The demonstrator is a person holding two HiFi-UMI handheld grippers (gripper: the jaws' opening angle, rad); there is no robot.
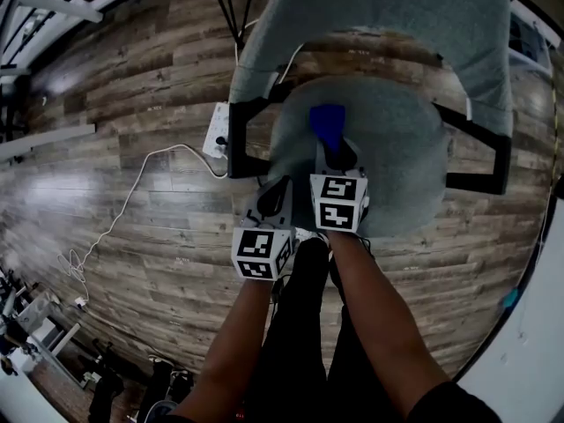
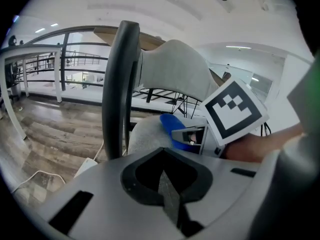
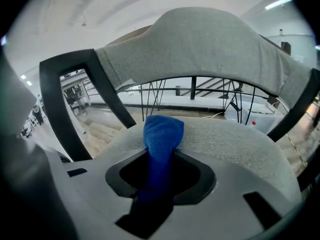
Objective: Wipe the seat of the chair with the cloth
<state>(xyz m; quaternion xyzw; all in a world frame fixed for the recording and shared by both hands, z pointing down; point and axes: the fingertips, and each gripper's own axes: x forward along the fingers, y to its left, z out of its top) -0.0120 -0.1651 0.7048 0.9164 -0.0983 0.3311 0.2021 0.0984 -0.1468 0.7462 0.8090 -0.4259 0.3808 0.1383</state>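
A grey upholstered chair with black armrests stands on the wood floor; its round seat (image 1: 397, 161) (image 3: 235, 144) lies in front of me. A blue cloth (image 1: 327, 126) (image 3: 161, 139) (image 2: 172, 126) rests on the seat's near left part, pinched in my right gripper (image 1: 333, 152) (image 3: 157, 181), which is shut on it. My left gripper (image 1: 278, 196) (image 2: 167, 194) hovers at the seat's near left edge beside the left armrest (image 2: 117, 89), jaws shut with nothing between them.
A white power strip (image 1: 217, 130) with a white cable (image 1: 132, 192) lies on the floor left of the chair. The grey backrest (image 1: 388, 16) rises beyond the seat. Black armrest frames (image 1: 480, 148) flank both sides. My legs stand just before the seat.
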